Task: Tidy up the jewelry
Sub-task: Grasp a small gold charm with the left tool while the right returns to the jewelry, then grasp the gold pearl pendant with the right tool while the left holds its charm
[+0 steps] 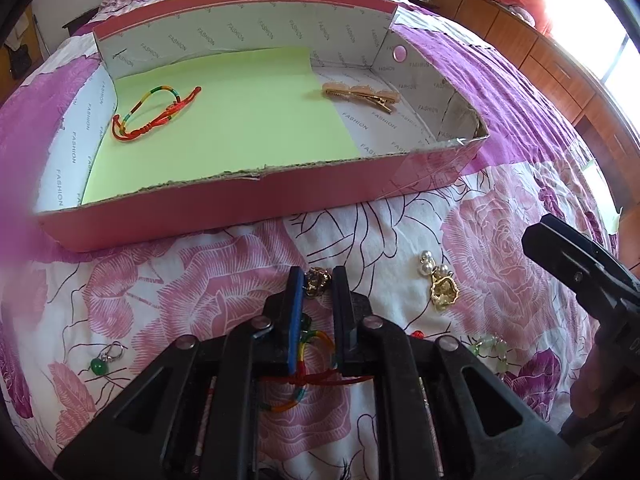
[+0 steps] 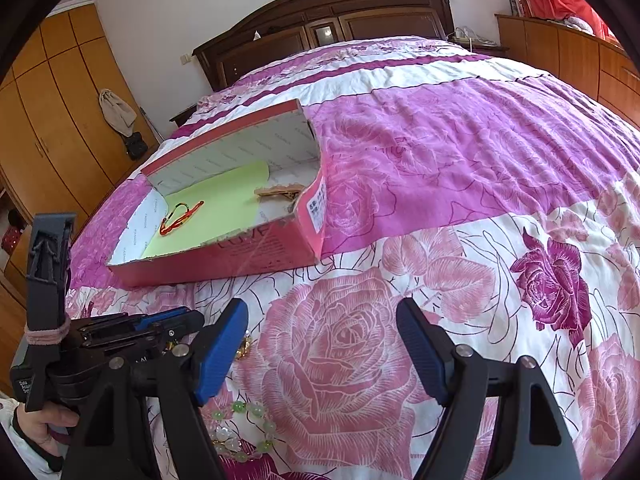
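Gold and dark metal, the small ornate earring (image 1: 318, 282) sits on the floral quilt (image 1: 500, 280), just between the tips of your left gripper (image 1: 317, 292), whose jaws are nearly together around it; I cannot tell if they already press it. A rainbow cord bracelet (image 1: 310, 364) lies under the fingers. Only the right wrist view shows your right gripper (image 2: 322, 344) wide open, holding nothing, near the green bead bracelet (image 2: 244, 428).
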